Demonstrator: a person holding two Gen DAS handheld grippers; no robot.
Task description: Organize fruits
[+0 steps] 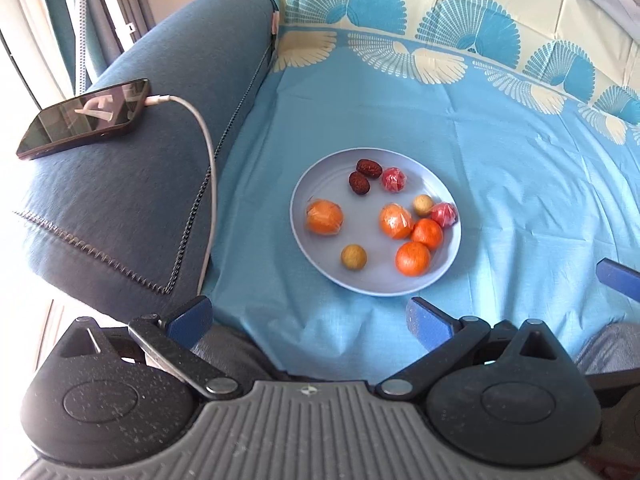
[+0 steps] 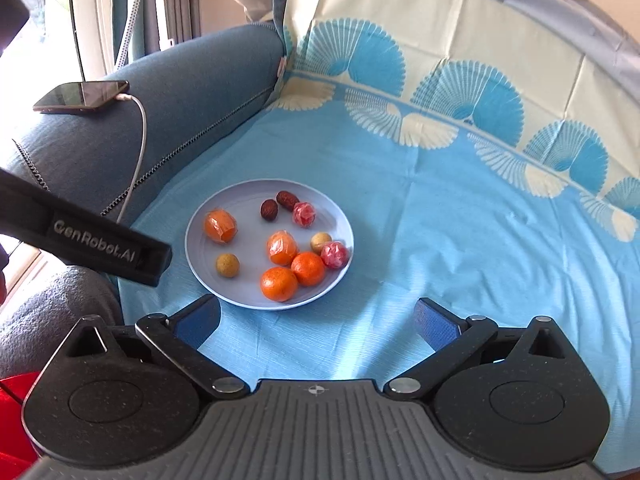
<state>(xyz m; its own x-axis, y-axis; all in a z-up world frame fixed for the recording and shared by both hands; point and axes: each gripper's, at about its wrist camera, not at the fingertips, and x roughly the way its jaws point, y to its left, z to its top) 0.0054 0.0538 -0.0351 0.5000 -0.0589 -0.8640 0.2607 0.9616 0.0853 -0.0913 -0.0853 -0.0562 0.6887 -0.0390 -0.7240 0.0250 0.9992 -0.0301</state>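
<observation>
A pale lilac plate (image 1: 320,188) (image 2: 240,204) lies on the blue cloth, ahead of both grippers. On it are two bare oranges (image 1: 413,258) (image 2: 279,284), two oranges in clear wrap (image 1: 324,217) (image 2: 221,226), two dark red dates (image 1: 359,182) (image 2: 269,210), two pink wrapped fruits (image 1: 393,179) (image 2: 304,213) and two tan longans (image 1: 353,257) (image 2: 227,265). My left gripper (image 1: 308,316) stands open and holds nothing, short of the plate's near rim. My right gripper (image 2: 316,316) is open too, nothing between its fingers. A left finger (image 2: 108,248) reaches in beside the plate.
A dark phone (image 1: 84,118) (image 2: 82,97) lies on the blue sofa arm (image 1: 132,200), with a white cable (image 1: 206,184) hanging down its side. The fan-patterned cloth (image 1: 520,184) covers the seat and backrest. Grey fabric (image 2: 52,312) lies at the near left.
</observation>
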